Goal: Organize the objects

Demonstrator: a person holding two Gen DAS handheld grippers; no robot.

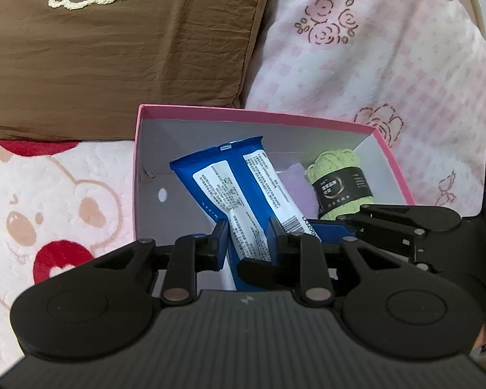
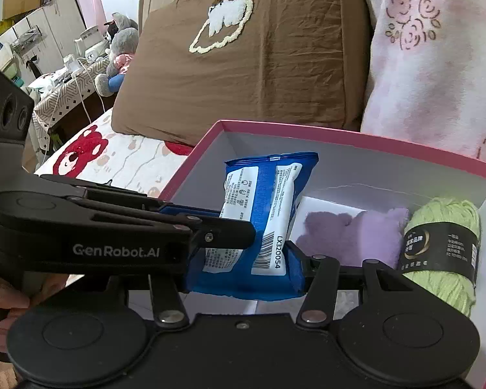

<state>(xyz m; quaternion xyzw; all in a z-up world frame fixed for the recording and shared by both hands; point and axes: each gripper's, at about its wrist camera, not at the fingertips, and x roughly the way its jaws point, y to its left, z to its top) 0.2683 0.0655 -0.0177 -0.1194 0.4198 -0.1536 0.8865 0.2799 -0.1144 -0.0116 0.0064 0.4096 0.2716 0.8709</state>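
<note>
Wipes pack (image 1: 243,191), blue w/ white printed labels and a barcode, sits tilted inside the pink box (image 1: 210,109), its sealed top end leaning toward the box's far wall and its lower end down by the near side. Both claws are on it. Left claw (image 1: 248,240) is pinched together on the pack's lower part, a finger (image 1: 219,238) on each side of the wrapper; the pack is squeezed narrow there. Right claw (image 2: 246,259) is clamped across the pack's wider bottom end, jaws part-way apart w/ the blue wrapper filling the gap betw. them. In the right wrist view the left claw comes in from the left edge, its finger (image 2: 223,230) lying over the pack's label.

Box is white inside, pink outside, and rests on a bed (image 1: 48,194) w/ a pink-white bear-print cover. It sits near the head end, just in front of a brown pillow (image 1: 113,48) and a pink rose-print blanket (image 1: 372,64), which stand behind its far wall.

Also in the box: a light-purple soft item (image 2: 356,236), lying flat beside the pack, and a green yarn skein (image 2: 444,253) w/ a black band, at the box's right side, touching the purple item.

A person's hand (image 2: 6,291) shows at the left edge, holding the left claw's body.
</note>
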